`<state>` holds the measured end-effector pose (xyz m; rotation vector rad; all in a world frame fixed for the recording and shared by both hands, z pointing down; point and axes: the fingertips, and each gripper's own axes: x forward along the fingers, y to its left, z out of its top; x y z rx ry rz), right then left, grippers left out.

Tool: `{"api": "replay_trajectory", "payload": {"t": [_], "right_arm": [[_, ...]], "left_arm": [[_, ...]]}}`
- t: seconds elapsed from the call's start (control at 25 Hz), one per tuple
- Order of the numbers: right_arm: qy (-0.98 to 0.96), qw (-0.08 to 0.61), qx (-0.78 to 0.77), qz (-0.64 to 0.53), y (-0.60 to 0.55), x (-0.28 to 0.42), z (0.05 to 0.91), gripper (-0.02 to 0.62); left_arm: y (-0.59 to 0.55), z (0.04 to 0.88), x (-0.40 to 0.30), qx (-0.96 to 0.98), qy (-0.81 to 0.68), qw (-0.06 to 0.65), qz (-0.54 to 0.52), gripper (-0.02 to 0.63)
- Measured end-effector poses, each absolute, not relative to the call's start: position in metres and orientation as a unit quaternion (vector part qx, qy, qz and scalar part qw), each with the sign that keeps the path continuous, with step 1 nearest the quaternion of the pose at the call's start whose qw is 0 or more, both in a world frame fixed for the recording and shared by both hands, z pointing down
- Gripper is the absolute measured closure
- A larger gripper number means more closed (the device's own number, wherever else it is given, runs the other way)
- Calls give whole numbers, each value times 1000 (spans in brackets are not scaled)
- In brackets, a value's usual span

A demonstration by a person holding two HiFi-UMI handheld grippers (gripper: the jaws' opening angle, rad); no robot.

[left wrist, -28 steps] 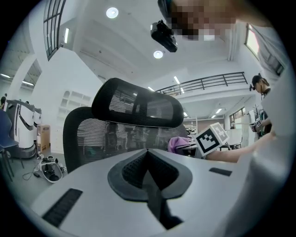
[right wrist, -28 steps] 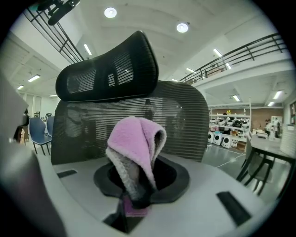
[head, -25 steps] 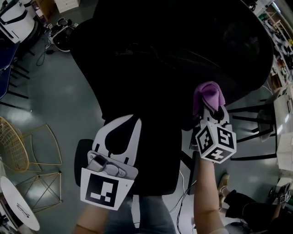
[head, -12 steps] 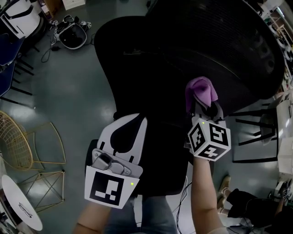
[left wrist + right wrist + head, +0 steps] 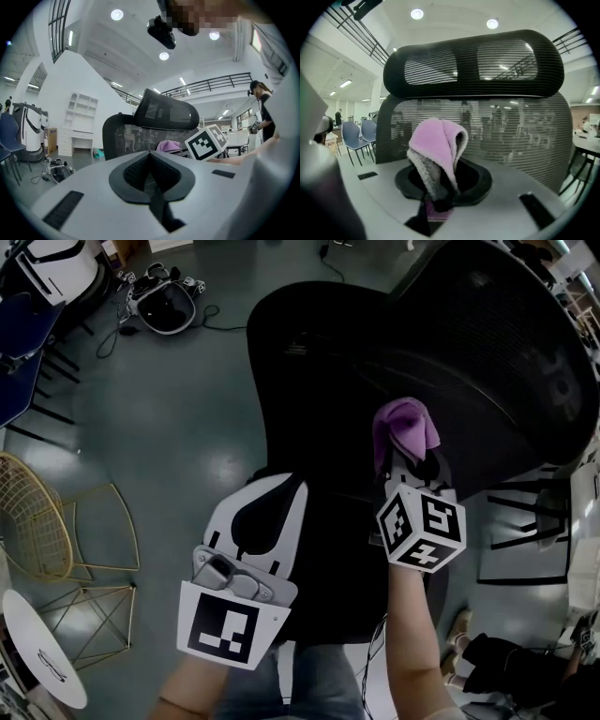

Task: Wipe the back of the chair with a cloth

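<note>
Two grippers near chair back; right gripper has jaws clamped on cloth, pinched low at bunched end; pink fold stands free above jaws, close to mesh, contact unclear; left gripper has jaws pressed together, nothing between, lower and beside chair. Cloth looks soft, light, fleecy; likely to flop and drag on mesh, so deep pinch at bunch suits, with loose fold as wiping face. Mesh probably springy; chair may roll or swivel under push; light strokes seem wise.
</note>
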<state>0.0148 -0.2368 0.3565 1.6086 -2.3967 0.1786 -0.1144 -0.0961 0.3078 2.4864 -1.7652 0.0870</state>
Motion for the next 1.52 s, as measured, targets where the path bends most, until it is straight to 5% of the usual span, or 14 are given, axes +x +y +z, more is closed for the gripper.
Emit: {"api": "replay_trajectory", "payload": {"t": [1.52], "right_arm": [[-889, 127, 435, 60, -198, -156, 365, 500]], "left_arm": [[-81, 320, -176, 786, -614, 62, 26, 594]]}}
